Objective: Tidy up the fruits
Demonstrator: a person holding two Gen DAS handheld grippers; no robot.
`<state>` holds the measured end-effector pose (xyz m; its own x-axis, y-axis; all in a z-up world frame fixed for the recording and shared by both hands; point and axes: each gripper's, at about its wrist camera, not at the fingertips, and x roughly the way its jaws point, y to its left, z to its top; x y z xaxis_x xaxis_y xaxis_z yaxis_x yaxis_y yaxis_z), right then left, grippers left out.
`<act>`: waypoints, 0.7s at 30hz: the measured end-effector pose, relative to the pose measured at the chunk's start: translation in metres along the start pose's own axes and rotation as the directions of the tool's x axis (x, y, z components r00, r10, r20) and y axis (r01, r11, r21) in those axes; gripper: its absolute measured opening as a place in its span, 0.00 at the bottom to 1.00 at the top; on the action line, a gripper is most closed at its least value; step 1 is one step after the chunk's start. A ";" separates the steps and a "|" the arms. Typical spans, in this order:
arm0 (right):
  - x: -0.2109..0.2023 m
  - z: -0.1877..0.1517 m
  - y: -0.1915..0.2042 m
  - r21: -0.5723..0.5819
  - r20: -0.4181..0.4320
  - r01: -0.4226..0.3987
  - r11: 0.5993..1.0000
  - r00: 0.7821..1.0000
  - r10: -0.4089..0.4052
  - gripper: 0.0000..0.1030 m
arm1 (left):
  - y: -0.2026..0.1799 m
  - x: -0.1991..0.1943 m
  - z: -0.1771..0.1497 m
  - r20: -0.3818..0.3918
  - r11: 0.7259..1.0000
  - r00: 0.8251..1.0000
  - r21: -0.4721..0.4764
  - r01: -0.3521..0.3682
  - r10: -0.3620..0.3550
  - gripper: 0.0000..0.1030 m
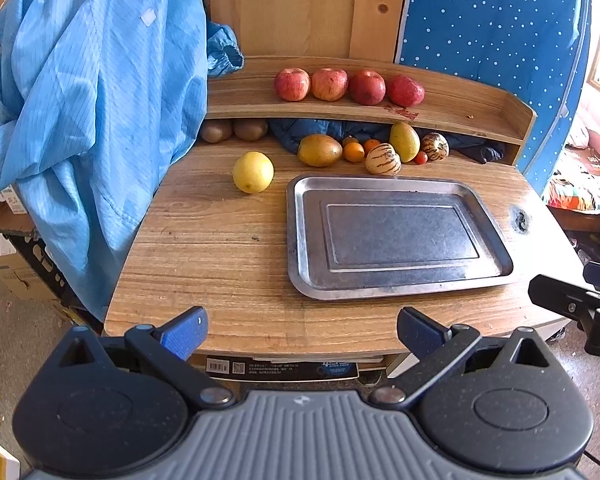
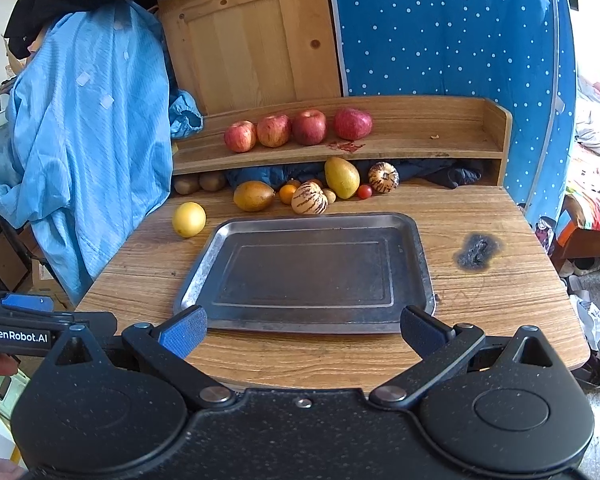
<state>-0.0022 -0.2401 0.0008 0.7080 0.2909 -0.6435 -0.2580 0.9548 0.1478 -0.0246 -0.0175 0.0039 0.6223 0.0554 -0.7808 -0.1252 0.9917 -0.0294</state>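
You held both tools at the near edge of the wooden table (image 1: 204,248), low and apart from all fruit. Your left gripper (image 1: 302,332) had its two blue-padded fingers spread wide with nothing between them, and your right gripper (image 2: 302,330) was spread wide in the same way, also holding nothing. The right one was just in front of the metal tray (image 2: 316,320), over its near rim.

The tray lay flat in the middle of the table and had no fruit in it. Behind it, along the back of the table, the fruits were in a loose group: a yellow round fruit (image 1: 253,172) alone to the left, a brownish mango (image 1: 319,150), a small orange (image 1: 354,152), a striped melon (image 1: 383,159) nearly touching the far rim of the tray, a green-yellow mango (image 1: 404,141), a cherry tomato (image 1: 421,157) and a second striped melon (image 1: 435,146). Two kiwis (image 1: 232,130) sat under the raised shelf (image 1: 460,116) at the left.

On the shelf four red apples (image 1: 348,85) stood in a row, side by side. A red stain was on the shelf near the rightmost apple. A blue garment (image 1: 92,100) hung at the left of the table, and a dark burn mark (image 2: 478,252) was on the table right of the tray.
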 end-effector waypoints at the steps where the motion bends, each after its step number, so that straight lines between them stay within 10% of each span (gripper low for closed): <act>1: -0.001 0.000 -0.001 0.000 0.000 -0.001 1.000 1.000 0.001 1.00 | 0.000 0.000 0.000 -0.003 1.000 1.000 -0.001 0.000 0.000 1.00; 21: 0.061 0.023 0.011 0.039 -0.037 0.017 0.999 0.999 -0.015 1.00 | 0.022 0.064 0.042 -0.071 0.999 0.997 0.028 0.018 -0.016 1.00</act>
<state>0.0533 -0.2105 -0.0196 0.6872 0.2738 -0.6729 -0.2200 0.9612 0.1664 0.0447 0.0124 -0.0205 0.5680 0.0312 -0.8224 -0.0924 0.9954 -0.0261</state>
